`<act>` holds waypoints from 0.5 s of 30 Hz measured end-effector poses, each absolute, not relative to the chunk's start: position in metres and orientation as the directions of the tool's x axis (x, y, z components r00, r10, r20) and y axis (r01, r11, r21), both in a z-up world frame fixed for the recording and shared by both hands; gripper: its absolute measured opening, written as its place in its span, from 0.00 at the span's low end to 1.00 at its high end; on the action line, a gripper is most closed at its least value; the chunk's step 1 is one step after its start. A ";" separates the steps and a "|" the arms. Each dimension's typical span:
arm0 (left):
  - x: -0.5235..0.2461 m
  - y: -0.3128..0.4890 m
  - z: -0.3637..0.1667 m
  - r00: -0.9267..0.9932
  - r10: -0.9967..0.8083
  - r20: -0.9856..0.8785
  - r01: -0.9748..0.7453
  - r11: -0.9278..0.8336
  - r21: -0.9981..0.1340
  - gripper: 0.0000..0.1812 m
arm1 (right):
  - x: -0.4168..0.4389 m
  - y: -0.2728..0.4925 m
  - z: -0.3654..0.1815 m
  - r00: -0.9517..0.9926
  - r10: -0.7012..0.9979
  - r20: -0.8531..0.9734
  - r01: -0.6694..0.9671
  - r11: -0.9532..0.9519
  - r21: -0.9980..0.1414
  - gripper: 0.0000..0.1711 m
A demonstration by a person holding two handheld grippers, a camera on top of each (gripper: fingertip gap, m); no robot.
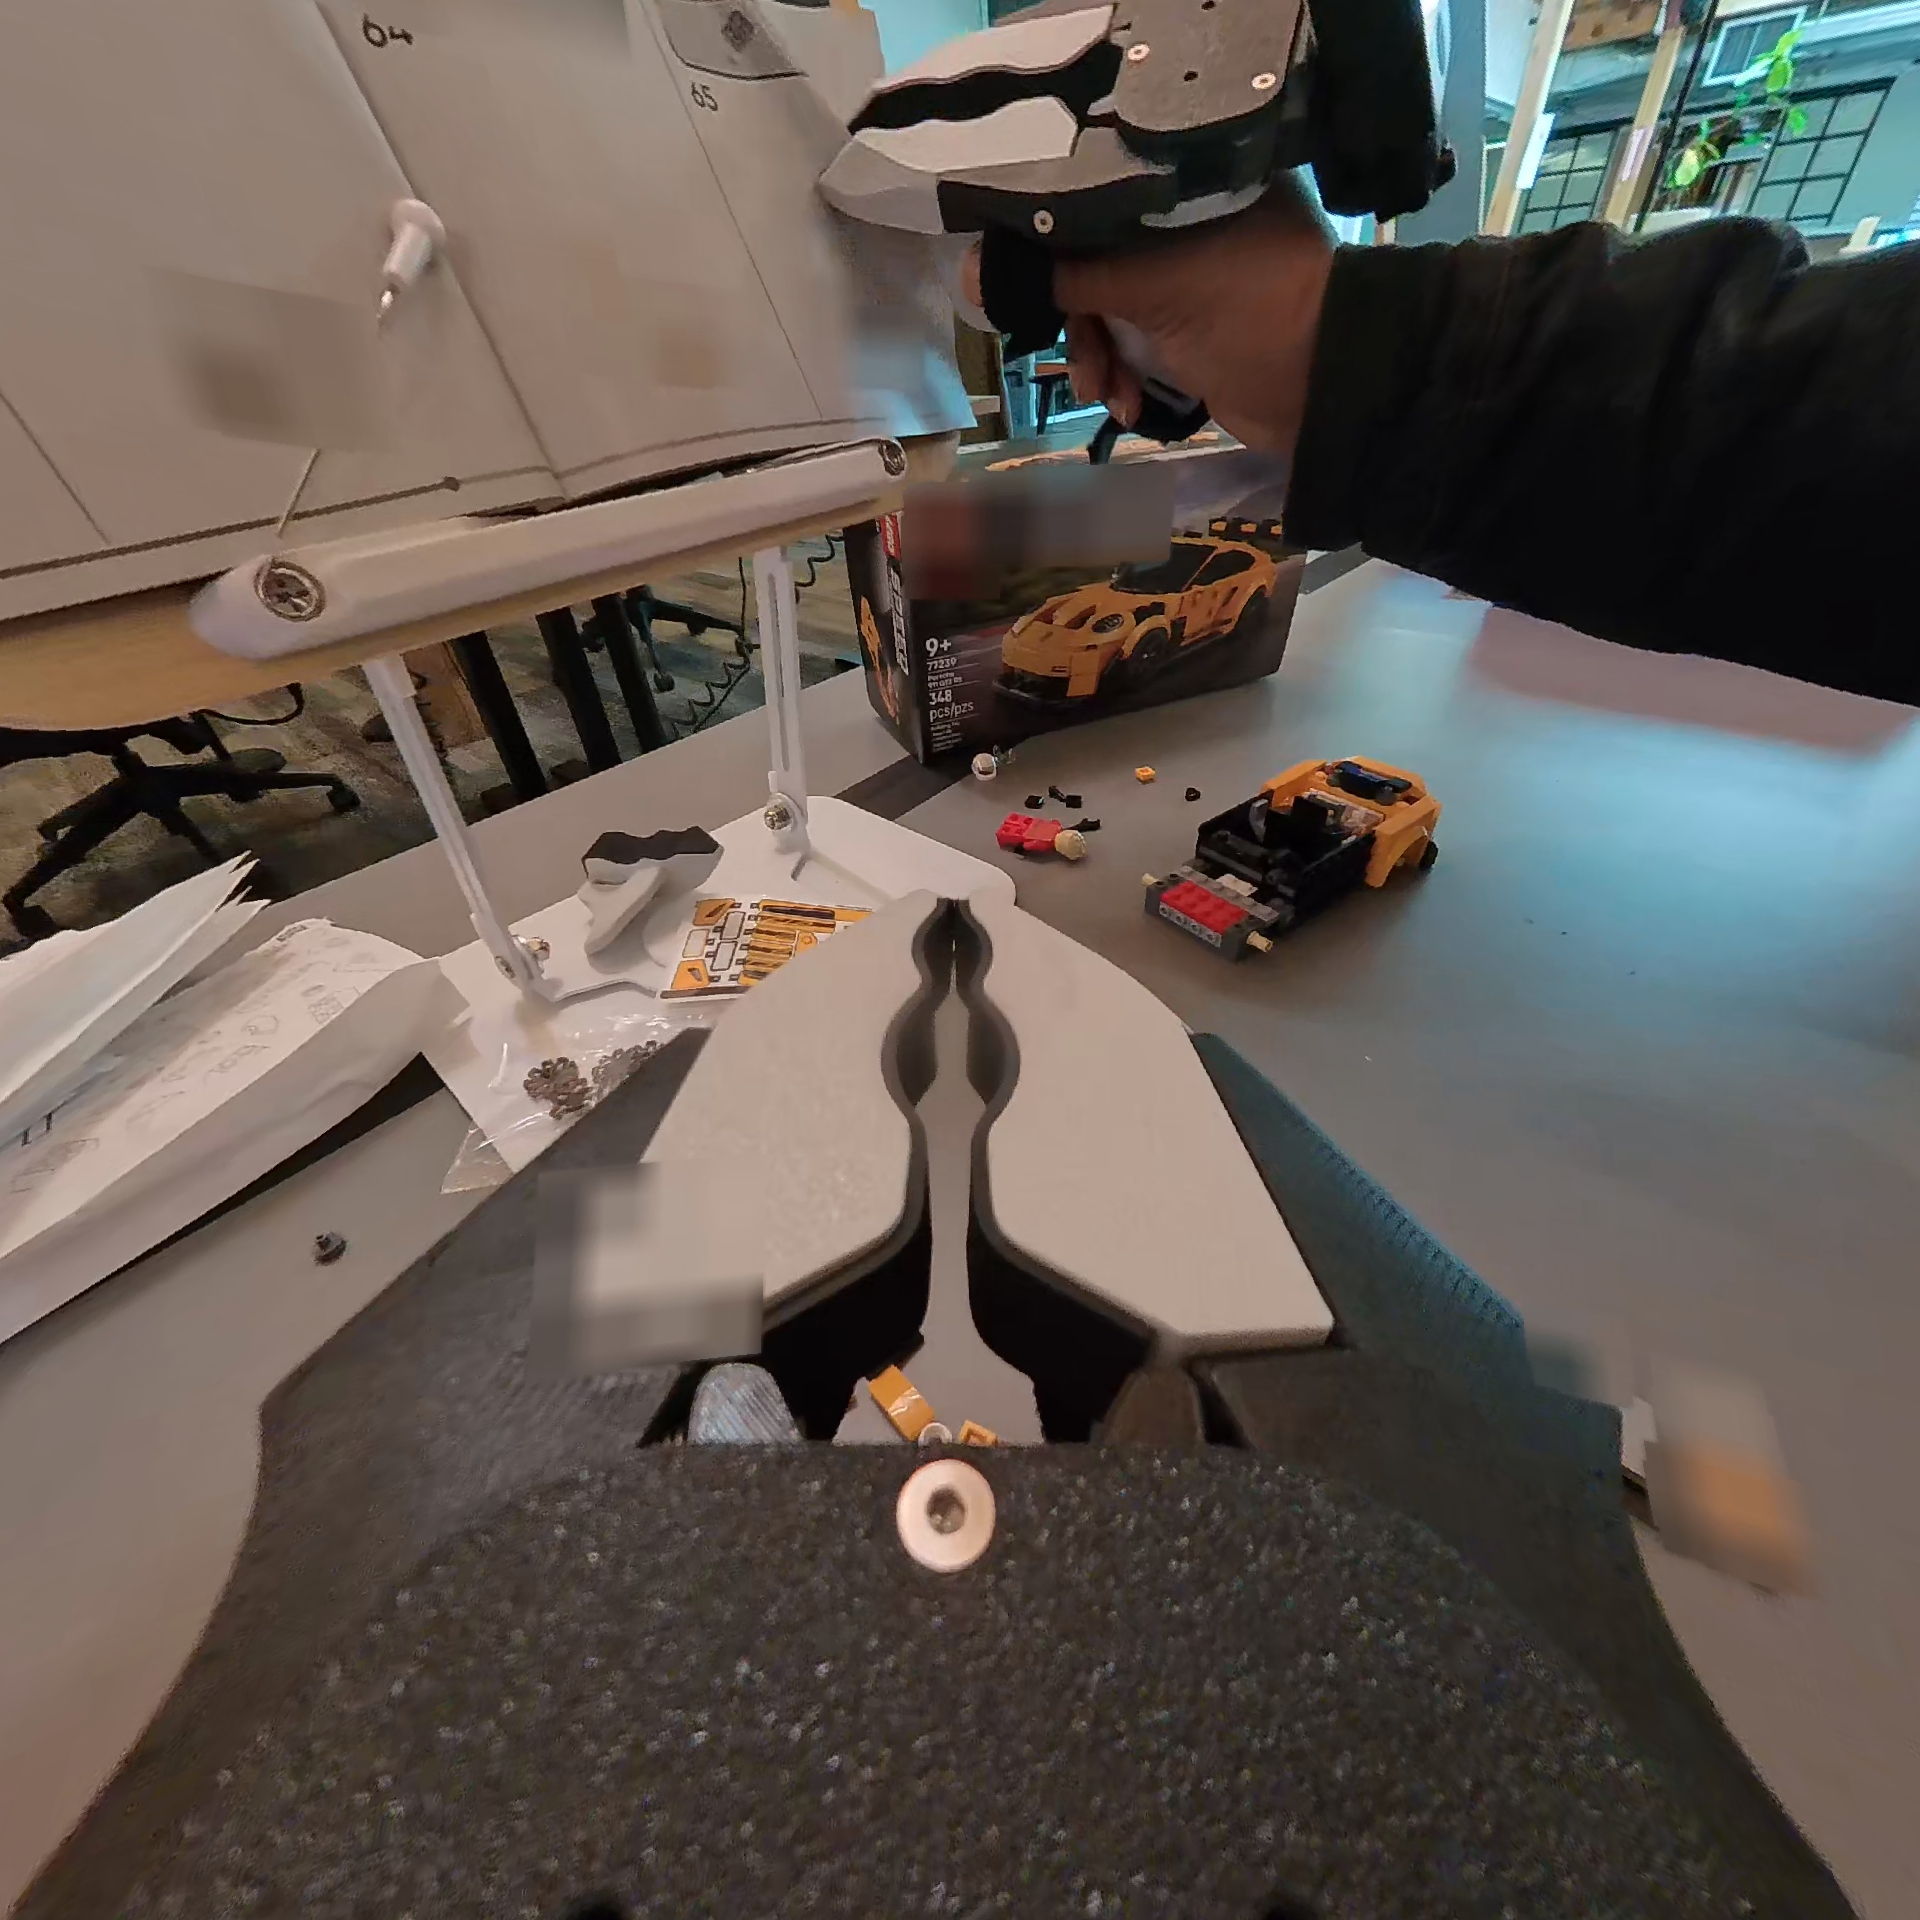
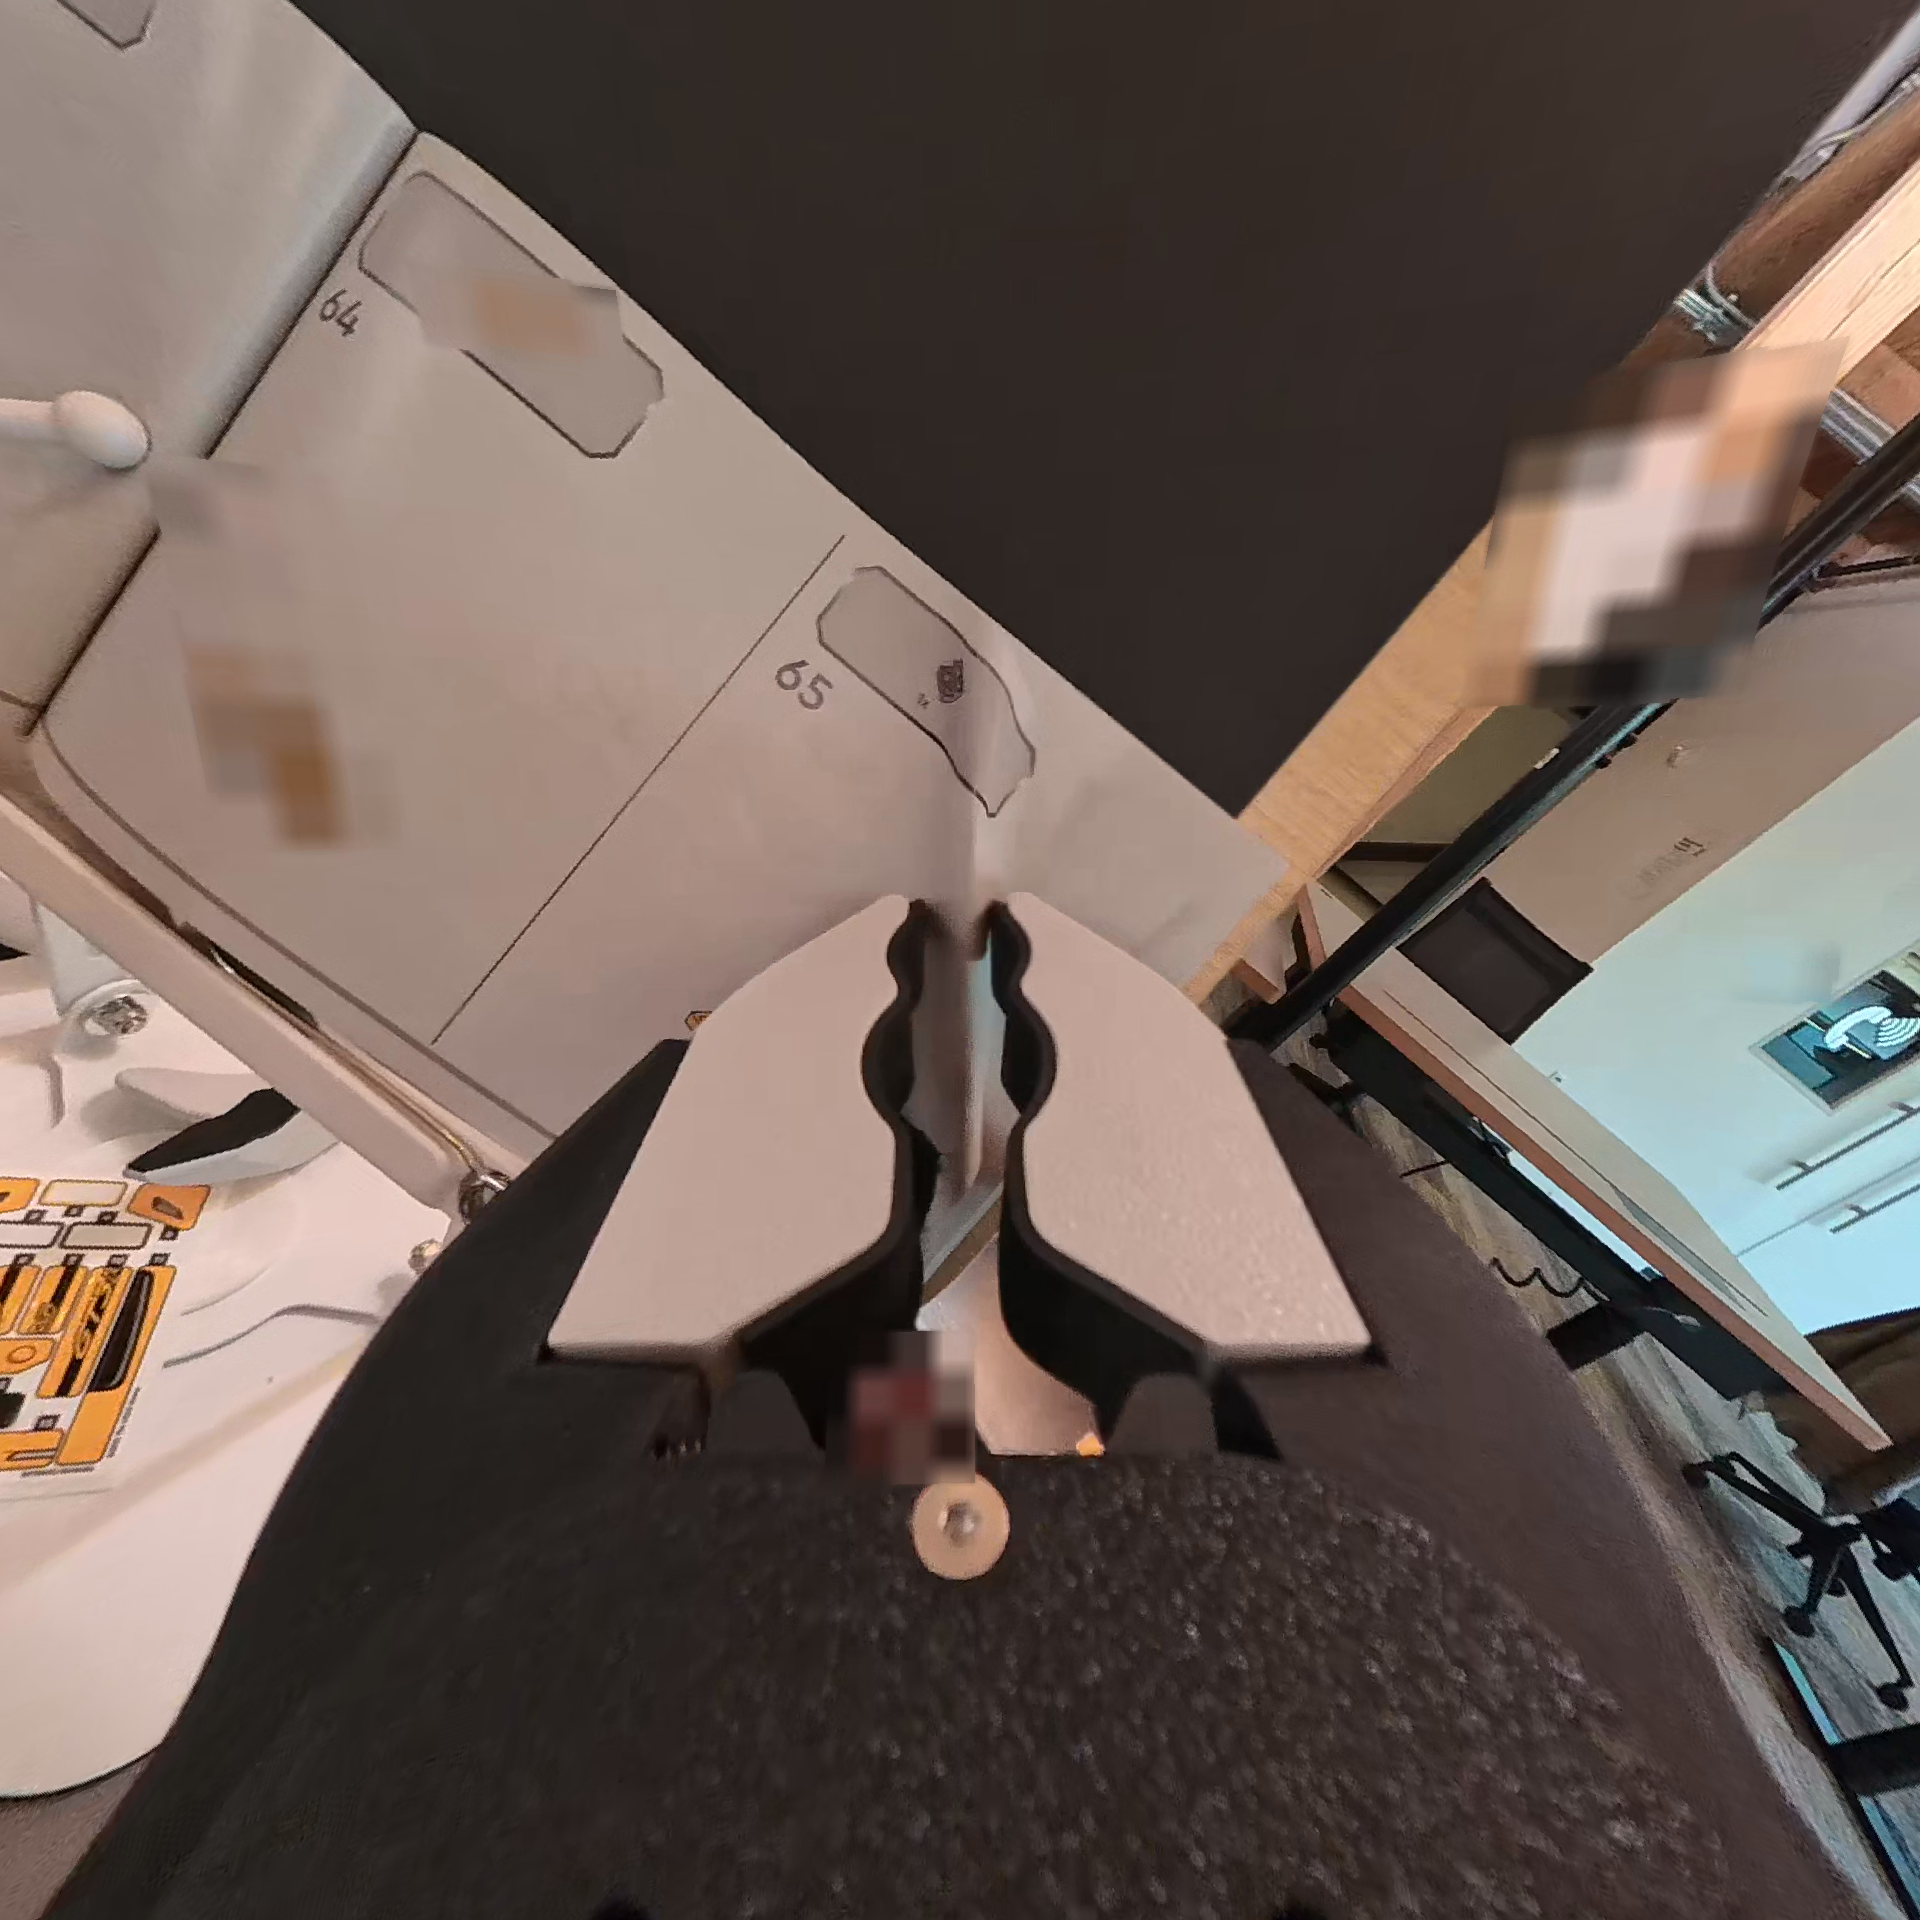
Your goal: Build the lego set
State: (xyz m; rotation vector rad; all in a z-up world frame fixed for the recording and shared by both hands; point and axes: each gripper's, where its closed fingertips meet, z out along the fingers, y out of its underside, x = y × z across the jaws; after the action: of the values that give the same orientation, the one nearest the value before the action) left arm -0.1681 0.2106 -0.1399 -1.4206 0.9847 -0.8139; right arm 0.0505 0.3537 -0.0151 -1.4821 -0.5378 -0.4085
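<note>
A part-built yellow and black lego car [image 1: 1294, 852] stands on the grey table [image 1: 1558, 1091] to the right. Loose small pieces [image 1: 1039, 831] lie between it and the set's box [image 1: 1070, 634]. The instruction booklet [image 1: 416, 312] lies open on a white stand [image 1: 883, 842]. My left gripper [image 1: 954, 914] is shut and empty, low over the table in front of the stand. My right gripper [image 2: 958, 914] is shut on the edge of a booklet page [image 2: 977, 831]. It also shows in the left wrist view [image 1: 862, 156], held by a hand at the booklet's right edge.
A yellow sticker sheet [image 1: 769, 940] and a loose grey and black part [image 1: 644, 873] lie on the stand's base. A clear bag of small parts [image 1: 582, 1081] and paper bags [image 1: 156, 1039] lie at the left. Small yellow pieces [image 1: 904, 1403] lie under my left gripper. Spacing between my two grippers at the tips: around 30 centimetres.
</note>
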 end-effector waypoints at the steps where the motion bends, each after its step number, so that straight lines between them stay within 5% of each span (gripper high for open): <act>1: -0.168 0.210 -0.140 0.404 -0.912 -0.068 -0.112 0.024 -0.993 0.00 | 0.048 0.354 -0.016 0.816 0.079 0.573 0.570 0.054 -0.820 0.05; 8: -0.173 0.213 -0.132 0.427 -0.902 -0.066 -0.093 0.029 -0.995 0.00 | 0.035 0.332 -0.009 0.786 0.063 0.614 0.606 0.112 -0.787 0.01; 15: -0.148 0.218 -0.062 0.357 -0.934 0.015 0.008 -0.013 -1.000 0.07 | -0.005 0.298 0.000 0.656 0.042 0.753 0.728 0.227 -0.647 0.01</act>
State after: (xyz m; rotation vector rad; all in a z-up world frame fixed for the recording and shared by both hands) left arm -0.1476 0.2183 -0.0624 -1.3665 0.9252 -0.9487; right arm -0.0053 0.2979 0.0005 -1.2721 -0.7473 -0.5384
